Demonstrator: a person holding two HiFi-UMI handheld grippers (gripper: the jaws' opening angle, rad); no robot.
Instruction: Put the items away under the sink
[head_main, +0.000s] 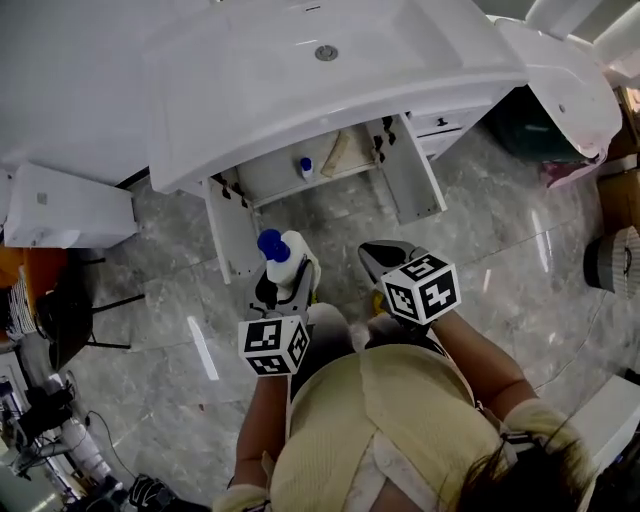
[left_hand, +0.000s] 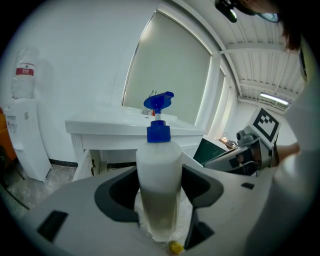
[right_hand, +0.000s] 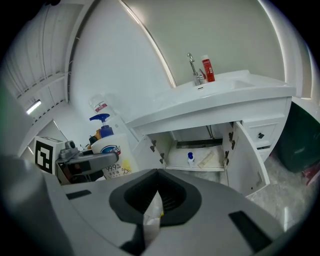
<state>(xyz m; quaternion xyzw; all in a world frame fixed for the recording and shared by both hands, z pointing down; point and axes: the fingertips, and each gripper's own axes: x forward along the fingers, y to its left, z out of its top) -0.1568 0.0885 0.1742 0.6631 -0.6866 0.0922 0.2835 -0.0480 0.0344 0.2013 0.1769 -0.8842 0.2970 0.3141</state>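
Gripping white, blue-capped pump bottle (left_hand: 159, 165), left hand-held gripper (left_hand: 159, 192); right hand-held gripper (right_hand: 156, 200) pinching clear wrapper (right_hand: 151, 220).

At 12 o'clock the under-sink cabinet (head_main: 270, 180) stands open, with its left door (head_main: 232, 235) and right door (head_main: 410, 172) swung wide and a bare floor lane between them. The basin rim (head_main: 330, 115) overhangs the opening. Inside, a small blue-capped bottle (head_main: 306, 168) and a flat pale packet (head_main: 337, 152) take the middle and right. The part toward 11 o'clock is free. A dark green bin (head_main: 530, 125) blocks 2 o'clock. The left claw (head_main: 287, 287) grips an upright pump bottle (head_main: 285, 258); the right claw (right_hand: 156, 200) pinches a clear plastic scrap (right_hand: 151, 220).
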